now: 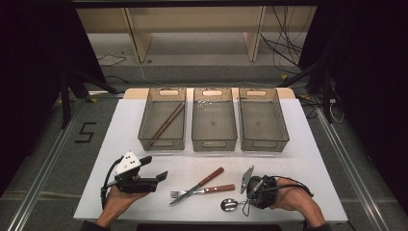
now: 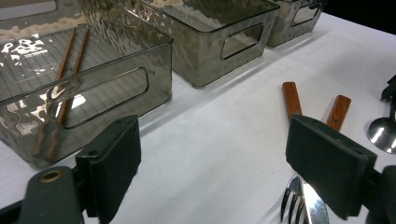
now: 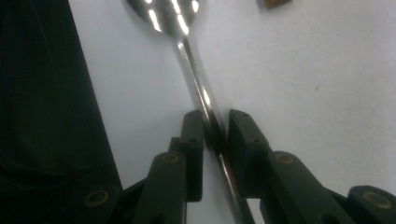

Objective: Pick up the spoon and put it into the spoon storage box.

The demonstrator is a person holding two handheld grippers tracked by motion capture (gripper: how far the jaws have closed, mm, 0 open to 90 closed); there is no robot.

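High view shows chopsticks [image 1: 166, 122] already in the left bin [image 1: 162, 120]; knife [image 1: 198, 185] and fork [image 1: 202, 191] wait near. Right gripper [image 3: 215, 130] pinches the spoon [image 3: 196, 84]; left gripper [image 2: 212, 163] is wide open.

Bench [image 1: 144, 202]: plain white top. Three bins [image 1: 214, 126]: smoky grey, see-through, rippled walls, fine ruled lines on the floors. Chopsticks [image 1: 166, 124]: reddish brown. Knife [image 1: 197, 186] and fork [image 1: 202, 191]: silver metal, warm brown wooden handles. Spoon [image 3: 196, 84]: bright mirror steel. Right gripper [image 3: 215, 135]: matte black fingers [image 3: 194, 140], brass-coloured pivots.
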